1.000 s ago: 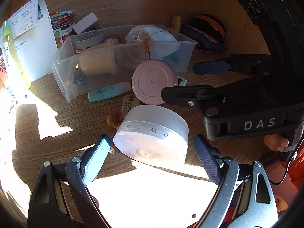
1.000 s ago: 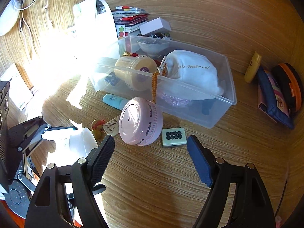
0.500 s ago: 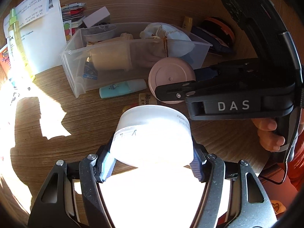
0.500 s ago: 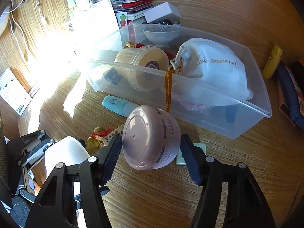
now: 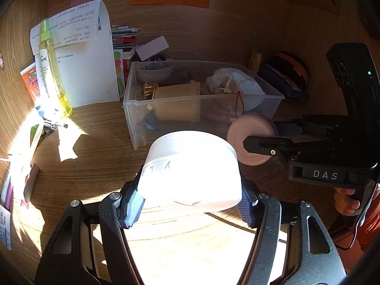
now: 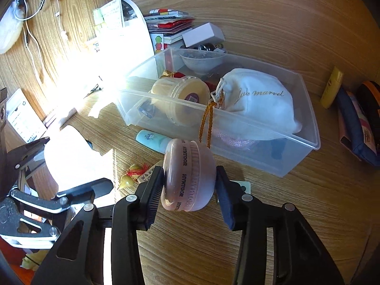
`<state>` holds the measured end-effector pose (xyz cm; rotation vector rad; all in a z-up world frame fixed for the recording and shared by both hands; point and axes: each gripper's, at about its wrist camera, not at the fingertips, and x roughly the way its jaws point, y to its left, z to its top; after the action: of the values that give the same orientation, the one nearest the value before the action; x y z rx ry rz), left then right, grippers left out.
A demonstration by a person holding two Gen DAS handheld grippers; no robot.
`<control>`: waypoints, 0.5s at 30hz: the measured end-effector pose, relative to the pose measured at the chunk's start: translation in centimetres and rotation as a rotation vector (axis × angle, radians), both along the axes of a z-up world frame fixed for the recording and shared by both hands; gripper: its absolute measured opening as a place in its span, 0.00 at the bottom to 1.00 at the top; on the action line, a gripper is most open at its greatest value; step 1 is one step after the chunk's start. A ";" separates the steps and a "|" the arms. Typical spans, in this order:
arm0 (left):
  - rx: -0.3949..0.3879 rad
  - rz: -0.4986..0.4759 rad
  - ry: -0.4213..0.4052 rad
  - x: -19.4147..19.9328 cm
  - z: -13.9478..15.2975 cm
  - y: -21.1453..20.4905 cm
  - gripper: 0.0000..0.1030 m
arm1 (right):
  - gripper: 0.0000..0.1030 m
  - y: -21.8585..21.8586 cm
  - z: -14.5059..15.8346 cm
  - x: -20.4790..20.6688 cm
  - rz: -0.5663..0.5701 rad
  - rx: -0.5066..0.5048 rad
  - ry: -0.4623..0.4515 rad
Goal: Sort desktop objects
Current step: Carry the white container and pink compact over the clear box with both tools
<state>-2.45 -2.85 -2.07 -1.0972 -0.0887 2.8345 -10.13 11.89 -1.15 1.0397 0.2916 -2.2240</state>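
My left gripper (image 5: 190,204) is shut on a white round container (image 5: 190,171) and holds it above the wooden desk, in front of the clear plastic bin (image 5: 190,111). My right gripper (image 6: 190,185) is shut on a pink round jar (image 6: 188,175), lifted off the desk just in front of the bin (image 6: 249,156). The pink jar (image 5: 249,137) and the right gripper (image 5: 273,140) also show in the left wrist view. The white container (image 6: 71,154) shows overexposed at the left of the right wrist view. The bin holds a white pouch (image 6: 261,102), a beige jar (image 6: 182,99) and a small bowl (image 6: 201,61).
A light blue tube (image 6: 154,140), a small gourd charm with a tag (image 6: 133,178) and a green tile (image 6: 244,187) lie on the desk before the bin. A yellow spray bottle (image 5: 52,71) and papers (image 5: 87,54) stand left. Pouches (image 6: 356,123) lie right.
Both grippers closed on their objects and lifted them: the left took the white container, the right took the pink jar. Both now sit higher and nearer the bin.
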 end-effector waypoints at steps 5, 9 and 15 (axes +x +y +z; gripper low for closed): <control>-0.003 0.014 0.027 -0.6 1.6 -0.6 0.63 | 0.39 1.0 1.3 0.7 -0.007 -0.036 0.031; -0.011 0.022 0.055 -1.4 3.0 -0.8 0.63 | 0.39 1.5 2.4 1.1 -0.016 -0.047 0.072; -0.011 0.024 0.080 -3.0 4.6 -1.3 0.63 | 0.39 2.3 3.8 1.1 -0.030 -0.073 0.116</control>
<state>-5.47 -4.10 2.50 -0.9897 -0.0813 2.8994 -9.05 14.18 2.65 0.8837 0.2452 -2.3086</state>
